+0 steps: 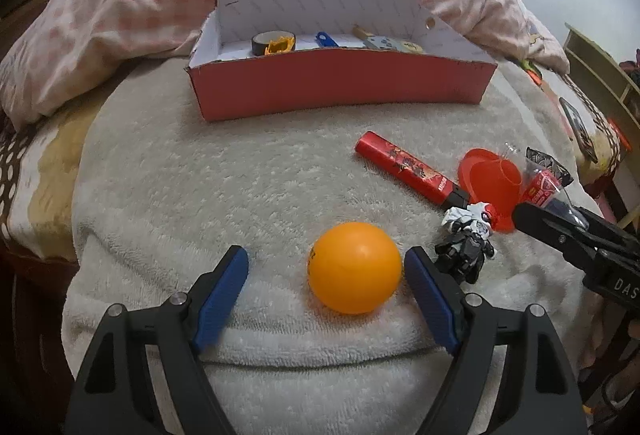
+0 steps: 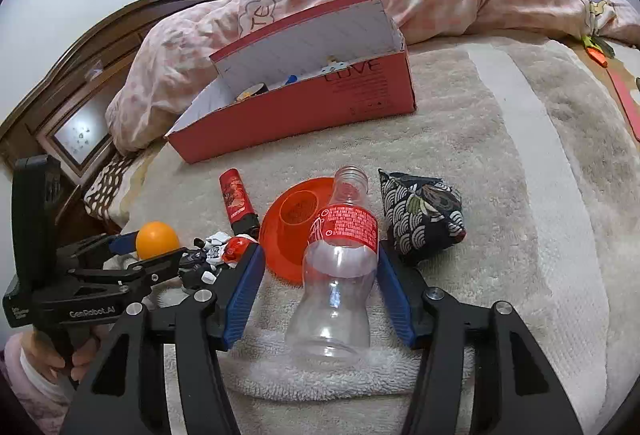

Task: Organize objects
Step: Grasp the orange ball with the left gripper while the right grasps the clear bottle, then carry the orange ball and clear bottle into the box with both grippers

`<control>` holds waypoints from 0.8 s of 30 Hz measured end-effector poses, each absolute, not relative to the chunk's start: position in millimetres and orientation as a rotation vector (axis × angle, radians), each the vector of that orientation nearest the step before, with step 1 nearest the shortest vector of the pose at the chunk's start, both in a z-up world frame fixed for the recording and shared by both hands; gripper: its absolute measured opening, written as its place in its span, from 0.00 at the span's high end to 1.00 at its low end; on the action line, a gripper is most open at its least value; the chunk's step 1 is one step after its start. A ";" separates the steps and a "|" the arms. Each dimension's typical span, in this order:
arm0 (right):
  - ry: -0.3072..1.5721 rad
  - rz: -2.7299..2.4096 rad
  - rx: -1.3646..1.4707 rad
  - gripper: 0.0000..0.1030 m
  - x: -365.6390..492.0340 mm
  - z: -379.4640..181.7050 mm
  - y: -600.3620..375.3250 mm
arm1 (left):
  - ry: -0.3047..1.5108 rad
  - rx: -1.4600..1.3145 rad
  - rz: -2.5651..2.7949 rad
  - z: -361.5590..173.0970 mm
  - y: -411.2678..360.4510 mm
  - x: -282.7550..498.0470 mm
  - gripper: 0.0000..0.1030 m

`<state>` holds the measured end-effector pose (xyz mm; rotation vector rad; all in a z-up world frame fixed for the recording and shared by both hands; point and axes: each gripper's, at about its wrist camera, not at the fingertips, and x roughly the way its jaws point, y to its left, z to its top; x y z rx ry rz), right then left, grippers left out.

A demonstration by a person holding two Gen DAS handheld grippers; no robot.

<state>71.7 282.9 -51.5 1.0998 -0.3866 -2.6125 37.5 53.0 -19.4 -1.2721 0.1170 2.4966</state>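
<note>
Your left tool (image 1: 326, 263) is spread wide around the orange ball (image 1: 354, 267), which sits on the beige towel (image 1: 200, 175) over the bed; the ball lies close to the pad at 3 o'clock and clear of the pad at 9 o'clock, so nothing is gripped. Just beyond that right-hand pad, at 2 o'clock from the ball, stands a small black-and-white toy figure (image 1: 468, 243). The red tube (image 1: 408, 167) lies at 1 o'clock from the ball, with the orange funnel (image 1: 484, 175) just beside its dark end.

Your right tool (image 2: 320, 267) straddles the clear plastic bottle (image 2: 340, 267) with the red label. The bottle lies on the towel, neck pointing to 12 o'clock, its label touching the right pad while the left pad stands off it: released, not clenched. A dark patterned pouch (image 2: 424, 215) rests at 2 o'clock from the bottle.

The open red box (image 1: 340, 87) sits at 12 o'clock, already holding several small items
</note>
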 end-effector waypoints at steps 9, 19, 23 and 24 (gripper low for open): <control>-0.324 -2.671 1.120 0.70 75.9 -46.9 281.8 | 0.149 -1.209 2.495 -15.1 52.6 42.2 0.63; -0.256 -2.684 1.016 0.70 86.5 -23.1 279.4 | 0.141 -1.112 2.484 5.8 56.3 45.7 0.63; -0.222 -2.679 0.962 0.70 79.7 -7.7 272.9 | 0.128 -1.068 2.510 19.6 57.6 34.4 0.63; -0.221 -2.677 0.952 0.70 77.0 -4.6 271.5 | 0.125 -1.056 2.522 23.1 57.5 31.4 0.63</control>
